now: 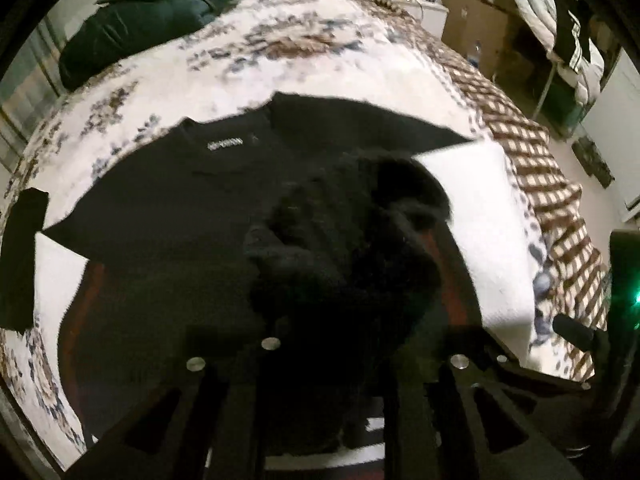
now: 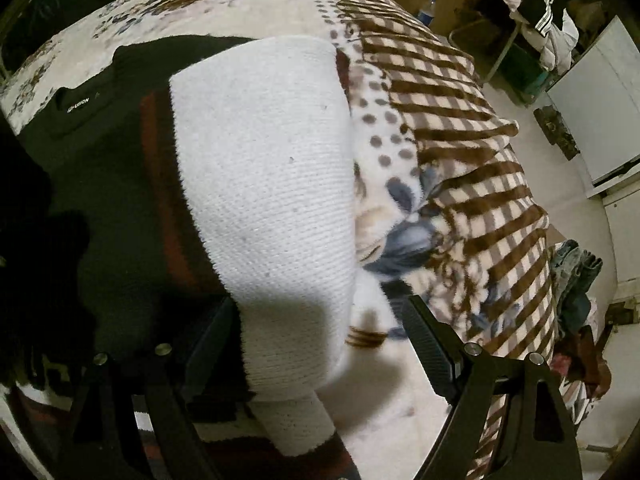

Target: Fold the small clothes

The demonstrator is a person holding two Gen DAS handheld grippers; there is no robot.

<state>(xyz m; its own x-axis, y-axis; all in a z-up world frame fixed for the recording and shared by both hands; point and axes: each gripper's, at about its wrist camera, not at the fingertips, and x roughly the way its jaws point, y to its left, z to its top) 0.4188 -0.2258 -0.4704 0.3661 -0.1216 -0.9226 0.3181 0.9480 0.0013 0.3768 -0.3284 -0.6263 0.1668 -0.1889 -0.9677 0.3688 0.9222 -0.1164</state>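
Note:
A small knit sweater, black in the body (image 1: 168, 208) with dark red stripes and white sleeves (image 1: 484, 216), lies flat on the bed, collar label away from me. In the left wrist view a bunched black fold (image 1: 344, 248) of it rises between my left gripper's fingers (image 1: 320, 384), which are close together on it. In the right wrist view the white sleeve (image 2: 264, 184) is folded over the body. My right gripper (image 2: 320, 340) is open, its left finger (image 2: 208, 344) by the sleeve's lower edge, its right finger (image 2: 428, 344) over the blanket.
The bed carries a floral blanket (image 1: 280, 52) with a brown checked border (image 2: 472, 152). A dark green pillow (image 1: 136, 12) lies at the far left. A black cloth piece (image 1: 20, 260) lies at the left. Clothes (image 2: 576, 280) and a rack stand on the floor to the right.

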